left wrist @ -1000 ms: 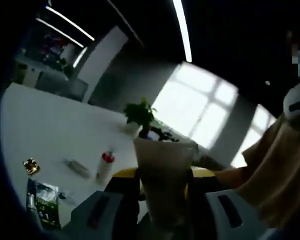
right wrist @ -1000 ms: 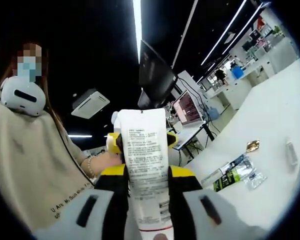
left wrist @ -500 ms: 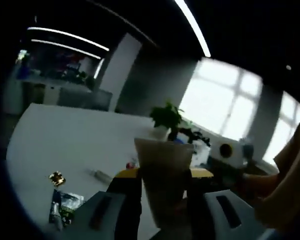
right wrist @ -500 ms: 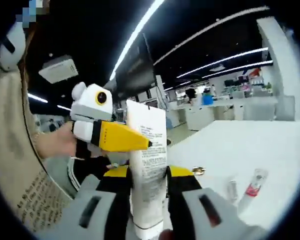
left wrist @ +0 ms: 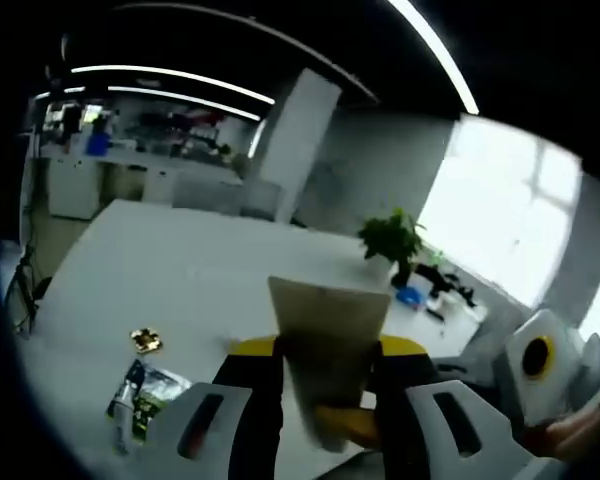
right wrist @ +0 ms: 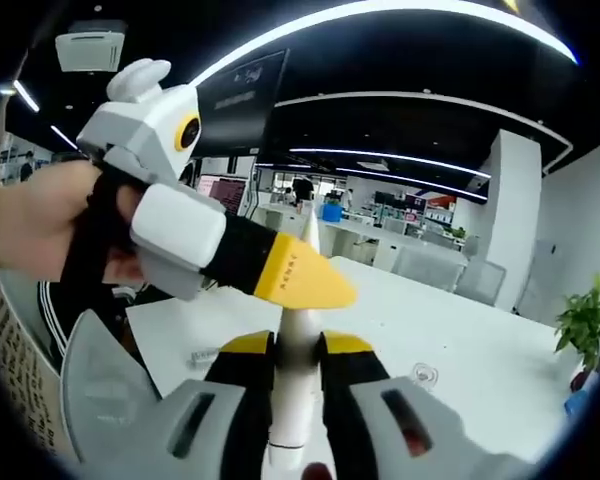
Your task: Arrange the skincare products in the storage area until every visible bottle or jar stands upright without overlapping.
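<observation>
Tube (right wrist: 292,400) now turned edge-on, clamped btwn both claws: right (right wrist: 295,365), left (left wrist: 325,375).

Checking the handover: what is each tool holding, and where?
Both tools grip one white tube: right tool near its cap end, left tool at its flat end.

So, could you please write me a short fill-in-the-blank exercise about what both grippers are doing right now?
1. Both grippers are shut on the same white ____.
2. In the right gripper view, the left gripper has tips coloured ____.
3. In the left gripper view, a potted ____ stands far back on the white table.
4. Near the green sachet on that table lies a small ____-coloured packet.

Missing words: tube; yellow; plant; gold
</observation>
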`<state>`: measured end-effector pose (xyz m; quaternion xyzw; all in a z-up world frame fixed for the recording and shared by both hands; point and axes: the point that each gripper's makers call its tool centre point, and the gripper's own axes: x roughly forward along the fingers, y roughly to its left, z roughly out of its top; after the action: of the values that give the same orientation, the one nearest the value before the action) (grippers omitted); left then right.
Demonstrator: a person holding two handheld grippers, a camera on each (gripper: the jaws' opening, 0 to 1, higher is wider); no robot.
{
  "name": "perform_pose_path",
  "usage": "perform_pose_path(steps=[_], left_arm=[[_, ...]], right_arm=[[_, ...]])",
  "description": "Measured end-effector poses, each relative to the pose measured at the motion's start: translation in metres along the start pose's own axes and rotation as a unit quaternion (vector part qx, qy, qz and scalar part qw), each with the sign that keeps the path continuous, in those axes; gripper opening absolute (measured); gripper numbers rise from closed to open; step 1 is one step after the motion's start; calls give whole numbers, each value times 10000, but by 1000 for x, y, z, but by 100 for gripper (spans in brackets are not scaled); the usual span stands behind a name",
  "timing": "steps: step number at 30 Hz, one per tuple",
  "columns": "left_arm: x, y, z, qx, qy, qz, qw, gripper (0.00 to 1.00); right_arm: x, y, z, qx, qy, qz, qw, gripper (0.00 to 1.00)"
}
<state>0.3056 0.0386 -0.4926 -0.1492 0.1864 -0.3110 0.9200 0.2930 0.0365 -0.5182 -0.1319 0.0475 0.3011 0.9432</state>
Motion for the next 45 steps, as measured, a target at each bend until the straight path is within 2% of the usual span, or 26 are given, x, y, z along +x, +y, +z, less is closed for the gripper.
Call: perform_pose_path(steps=[4, 6, 9, 13, 17, 19, 21, 22, 24, 25, 27, 28, 29, 31, 34, 36, 39, 45], left_arm=[[-1, -5, 8, 191, -190, 89, 9996, 31], [-4, -6, 12, 280, -301, 83, 9991, 31], [-5, -6, 15, 268, -323, -9, 9991, 32], [-4, -10, 17, 342, -257, -284, 9987, 32], [-7, -19, 16, 443, -140, -687, 9966, 33], [-10, -25, 14, 646, -38, -1049, 9924, 32], [-15, -30, 13, 743, 73, -1483, 9861, 30], [-18, -33, 13, 831, 138, -1719, 9815, 29], [-23, -34, 13, 1089, 231, -1978, 9739, 23], [-25, -34, 14, 1173, 257, -2082, 9707, 19], [-31, -33, 21, 1415, 151, -2248, 9640, 11], [-32, -32, 21, 1478, 207, -2292, 9619, 9], [-36, -34, 22, 1561, 252, -2474, 9559, 7], [-38, -35, 26, 1591, 226, -2602, 9521, 5], [-41, -39, 29, 1500, 220, -2809, 9477, 9], [-40, -40, 28, 1503, 270, -2871, 9456, 12], [-38, -42, 25, 1564, 305, -2920, 9431, 13], [-43, -55, 23, 1455, 318, -3242, 9342, 15]], right_arm=[[-1, -4, 6, 5, -71, -125, 9999, 16], [-1, -3, 11, 264, -217, 34, 9994, 13], [-3, -7, 13, 301, -256, 173, 9991, 11], [-8, -9, 16, 506, -362, 388, 9973, 9], [-15, -8, 16, 1166, -505, 759, 9890, 9], [-19, -7, 16, 1643, -597, 1055, 9789, 9], [-25, -7, 18, 2118, -764, 1399, 9642, 9], [-28, -7, 18, 2282, -805, 1527, 9582, 9], [-36, -3, 21, 2442, -938, 1924, 9458, 9], [-39, -3, 22, 2564, -954, 1999, 9409, 9], [-44, 0, 19, 2561, -918, 2248, 9356, 9], [-45, -1, 19, 2560, -938, 2241, 9357, 9], [-48, 2, 19, 2462, -980, 2385, 9343, 9], [-49, 2, 20, 2530, -1008, 2470, 9300, 9], [-50, 1, 25, 2563, -1077, 2582, 9252, 9], [-50, 1, 30, 2510, -1133, 2649, 9241, 9], [-51, 2, 40, 2479, -1261, 2831, 9179, 10], [-51, 11, 48, 2315, -1257, 3176, 9109, 10]])
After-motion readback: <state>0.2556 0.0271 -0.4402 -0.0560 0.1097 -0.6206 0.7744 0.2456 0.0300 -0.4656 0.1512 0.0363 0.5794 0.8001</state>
